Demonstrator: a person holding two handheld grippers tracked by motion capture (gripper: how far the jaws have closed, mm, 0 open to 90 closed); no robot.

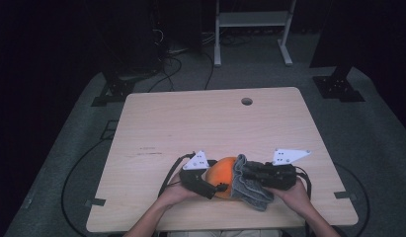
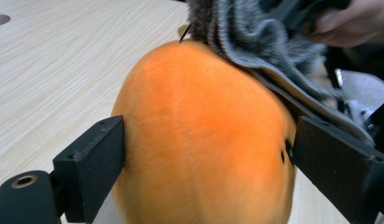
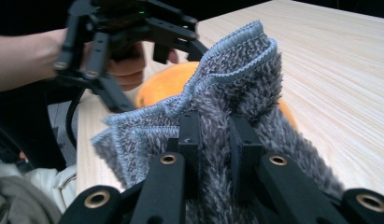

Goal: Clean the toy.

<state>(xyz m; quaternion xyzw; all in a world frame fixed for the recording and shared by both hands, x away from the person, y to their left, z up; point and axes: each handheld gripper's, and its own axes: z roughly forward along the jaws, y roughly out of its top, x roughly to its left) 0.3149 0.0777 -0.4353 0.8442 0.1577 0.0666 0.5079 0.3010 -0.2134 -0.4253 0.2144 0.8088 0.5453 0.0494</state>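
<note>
Orange thing [image 2: 203, 140]: round, smooth, kinda matte skin, looks like a fruit or a ball, can't tell which. Sits at the near edge of the table, between both hands.
Cloth [image 3: 227, 93]: grey, fluffy, terry-type pile with a stitched pale-blue hem, bunched up and draped over the right side of the orange thing, touching it.
Left gripper [image 1: 218, 187]: black jaws stand on either side of the orange thing, wide apart; the left one sits right at the skin, but I can't tell if either is really pressing.
Right gripper [image 3: 217, 140]: jaws pinched nearly together with a fold of the cloth clamped between them.
Table [image 1: 190, 123]: pale wood-grain top, rounded corners, one round hole [image 1: 247, 101] near the far edge.
Floor [image 1: 378, 143]: grey carpet, black cables on it at the left.
</note>
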